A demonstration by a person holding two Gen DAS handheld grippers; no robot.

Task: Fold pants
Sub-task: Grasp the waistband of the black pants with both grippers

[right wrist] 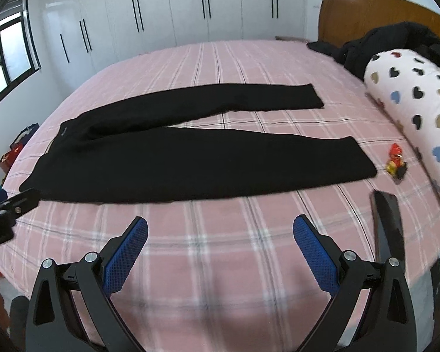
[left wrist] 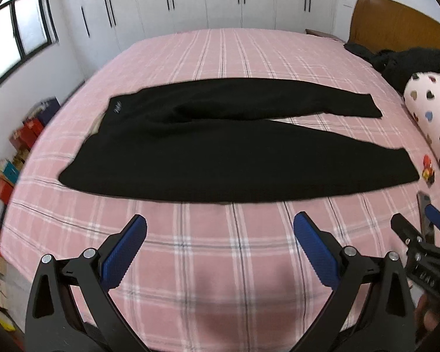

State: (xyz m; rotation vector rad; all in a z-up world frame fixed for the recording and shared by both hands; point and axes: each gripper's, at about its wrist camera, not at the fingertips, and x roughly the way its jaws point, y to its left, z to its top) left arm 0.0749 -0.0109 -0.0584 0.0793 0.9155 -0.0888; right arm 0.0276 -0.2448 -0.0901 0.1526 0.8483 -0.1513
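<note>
Both fisheye views look forward and slightly down from above the near edge of the bed (left wrist: 220, 264), facing the wardrobes (left wrist: 205, 0) at 12 o'clock. The left wrist view catches the right gripper (left wrist: 425, 223) at 3 o'clock. The 2 views share the spread pants (right wrist: 190, 158), the headboard and the heart-print bolster (right wrist: 410, 102) at 2 o'clock.

left gripper (left wrist: 220, 234): black angular plastic frame, blue cross-hatched pads (left wrist: 126, 252), silver round bolts at pivots. right gripper (right wrist: 220, 236): same black frame, blue textured pads (right wrist: 315, 256), silver bolts.
</note>
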